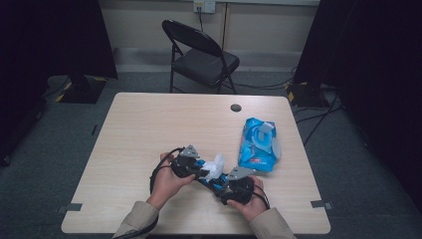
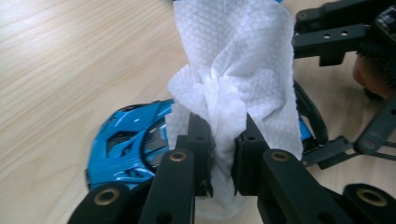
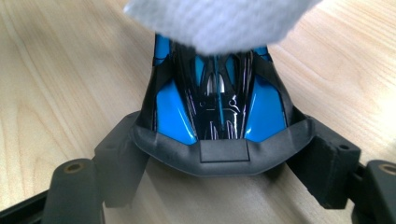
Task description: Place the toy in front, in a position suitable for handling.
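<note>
A blue and black toy car (image 3: 217,107) sits low over the table, and my right gripper (image 3: 219,150) is shut on its wide dark rear end, one jaw on each side. My left gripper (image 2: 224,135) is shut on a bunched white wipe (image 2: 233,84), which rests on top of the car (image 2: 126,144). In the right gripper view the wipe (image 3: 219,16) covers the car's far end. From the high view, both grippers meet near the table's front middle: left gripper (image 1: 205,168), wipe (image 1: 215,166), right gripper (image 1: 220,180).
A blue pack of wet wipes (image 1: 259,144) lies to the right of the grippers with its flap open. The wooden table (image 1: 149,124) has a round cable hole (image 1: 236,107) at the back. A black folding chair (image 1: 201,57) stands beyond the table.
</note>
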